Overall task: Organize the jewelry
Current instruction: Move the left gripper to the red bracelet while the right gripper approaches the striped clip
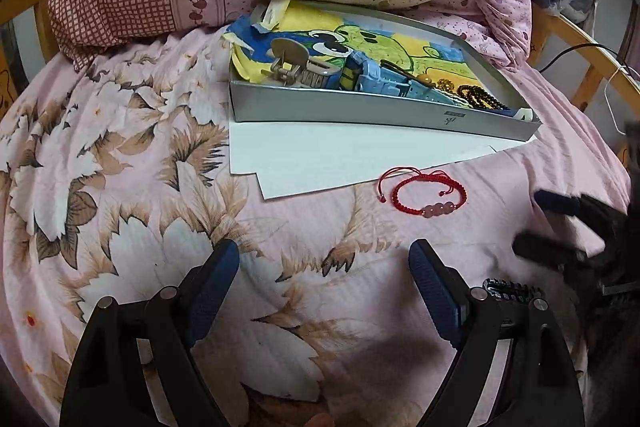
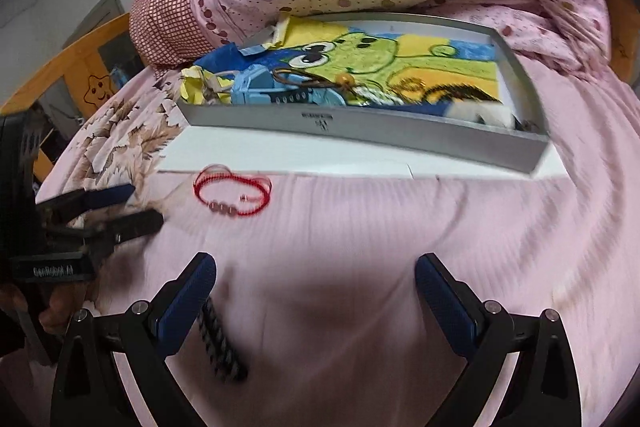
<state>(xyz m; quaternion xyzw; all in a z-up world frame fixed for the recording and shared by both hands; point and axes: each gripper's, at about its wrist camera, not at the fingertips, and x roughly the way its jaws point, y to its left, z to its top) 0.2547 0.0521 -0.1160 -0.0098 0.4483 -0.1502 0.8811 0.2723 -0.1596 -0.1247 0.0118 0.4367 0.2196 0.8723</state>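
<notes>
Red bracelet (image 1: 424, 193) lies loose on bedspread (image 1: 160, 187) near tray (image 1: 360, 109), awaiting pickup; left gripper (image 1: 324, 263) and right gripper (image 2: 316, 275) wide, empty.

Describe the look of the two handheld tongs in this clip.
Both the left tongs and right tongs have black plastic linkage arms with silver pivot pins and blue textured pads. White lettering marks the left unit's black body in the right wrist view.

My left gripper (image 1: 324, 263) hangs low with its jaws spread wide, gripping nothing. My right gripper (image 2: 316, 277) does likewise (a shade blurred), its blue pads (image 2: 188, 301) well apart.
</notes>
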